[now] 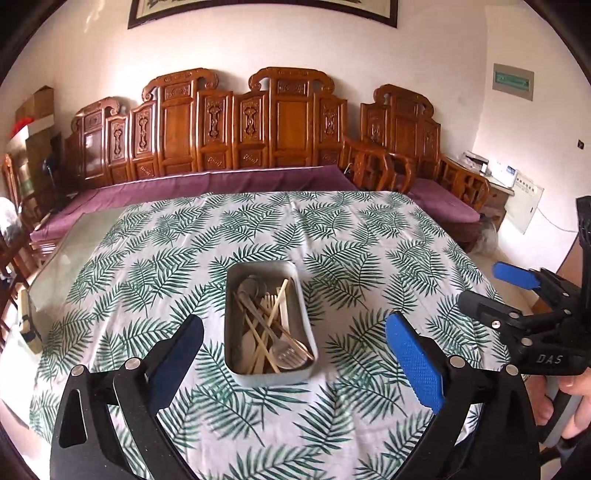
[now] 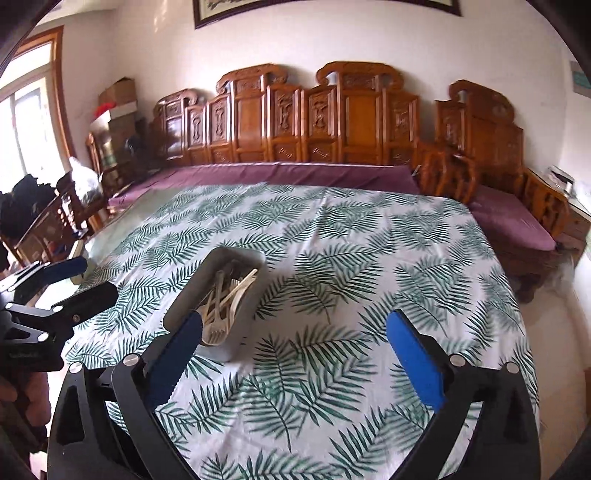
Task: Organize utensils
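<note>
A grey metal tin [image 1: 295, 325] on the leaf-print tablecloth [image 1: 369, 240] holds jumbled forks, spoons and chopsticks [image 1: 266, 325].

- "DAS" in pale capital letters stands on the black body of the right tongs [image 1: 496, 291], seen at the right edge of the left wrist view.
- A green sign [image 1: 514, 79] in a grey frame on the wall carries pale characters, too small to read.
- The framed picture [image 1: 262, 11] at the top of the wall shows dark marks, not legible.
- The left tongs [image 2: 79, 280] bear a faint mark, blurred beyond reading.
</note>
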Tool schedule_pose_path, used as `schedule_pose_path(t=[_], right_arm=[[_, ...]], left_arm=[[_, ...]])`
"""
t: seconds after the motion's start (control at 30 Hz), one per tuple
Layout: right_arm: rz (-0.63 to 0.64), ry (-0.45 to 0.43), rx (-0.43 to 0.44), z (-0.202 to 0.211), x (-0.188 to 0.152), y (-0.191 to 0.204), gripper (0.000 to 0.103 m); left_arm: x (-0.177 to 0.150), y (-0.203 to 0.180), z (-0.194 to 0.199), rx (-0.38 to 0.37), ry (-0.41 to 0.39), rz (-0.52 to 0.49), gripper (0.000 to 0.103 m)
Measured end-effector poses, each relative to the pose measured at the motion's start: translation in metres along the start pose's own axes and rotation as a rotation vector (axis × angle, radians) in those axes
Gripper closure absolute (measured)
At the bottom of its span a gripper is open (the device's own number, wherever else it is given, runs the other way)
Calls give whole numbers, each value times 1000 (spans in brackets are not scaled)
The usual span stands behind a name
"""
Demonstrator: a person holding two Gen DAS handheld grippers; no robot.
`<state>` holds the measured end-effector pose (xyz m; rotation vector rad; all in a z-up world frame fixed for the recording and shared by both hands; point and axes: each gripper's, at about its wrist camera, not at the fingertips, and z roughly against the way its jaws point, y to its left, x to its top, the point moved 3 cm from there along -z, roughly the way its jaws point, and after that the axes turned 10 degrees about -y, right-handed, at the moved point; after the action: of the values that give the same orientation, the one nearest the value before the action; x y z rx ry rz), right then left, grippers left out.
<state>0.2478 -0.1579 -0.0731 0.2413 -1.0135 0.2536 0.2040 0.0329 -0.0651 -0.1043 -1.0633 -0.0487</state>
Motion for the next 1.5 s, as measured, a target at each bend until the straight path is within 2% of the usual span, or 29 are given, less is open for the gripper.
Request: schedule_pose_path(t=[0.17, 0.4, 0.63, 0.77, 1.5], right_arm=[[-30, -51, -58, 35, -6, -13, 3], [-23, -180, -94, 94, 7, -12, 3], [-32, -262, -91, 135, 21, -6, 3], [-35, -289, -91, 152, 23, -3, 3], [-39, -289, -83, 160, 19, 0, 3]], left_arm=[[0, -15, 25, 23, -36, -5, 8], [14, -25, 68, 32, -104, -10, 8], [25, -32, 105, 66, -157, -31, 8], [26, -33, 116, 60, -171, -27, 8], [23, -28, 128, 58, -200, 11, 8]])
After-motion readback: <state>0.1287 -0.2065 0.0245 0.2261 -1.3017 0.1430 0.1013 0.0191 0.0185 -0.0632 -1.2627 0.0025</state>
